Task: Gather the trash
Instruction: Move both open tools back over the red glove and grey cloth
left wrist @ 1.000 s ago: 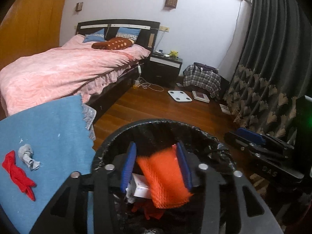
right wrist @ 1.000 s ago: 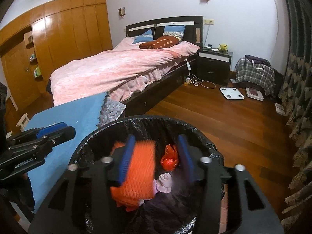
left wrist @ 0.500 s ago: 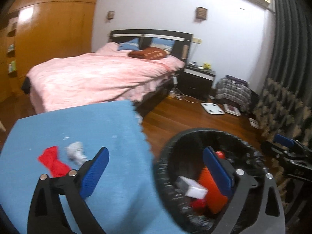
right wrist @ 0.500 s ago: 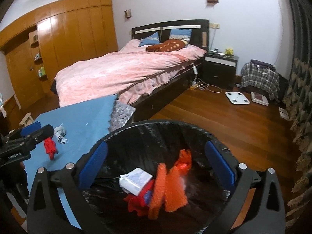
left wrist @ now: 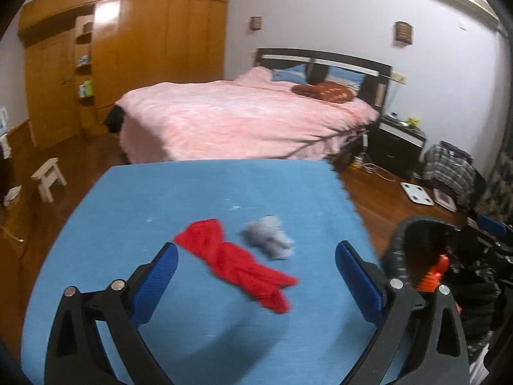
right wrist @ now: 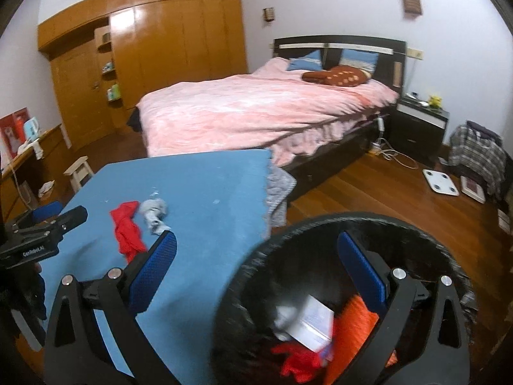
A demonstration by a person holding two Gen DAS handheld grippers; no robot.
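Left wrist view: left tool (left wrist: 256, 266) spread, empty; red scrap (left wrist: 237, 263) long axis diagonal, far-left to near-right.

— What sort of room is it?
— A bedroom: white walls (right wrist: 320, 3), a wood floor (right wrist: 384, 199), a bed (right wrist: 256, 112) under a pink cover against a dark headboard (right wrist: 340, 43).
— Any other furniture?
— A wooden wardrobe (right wrist: 179, 38) along the left wall, a black nightstand (right wrist: 416, 128) right of the bed, a small stool (right wrist: 78, 168), a dark curtain (left wrist: 503, 166) at the far right.
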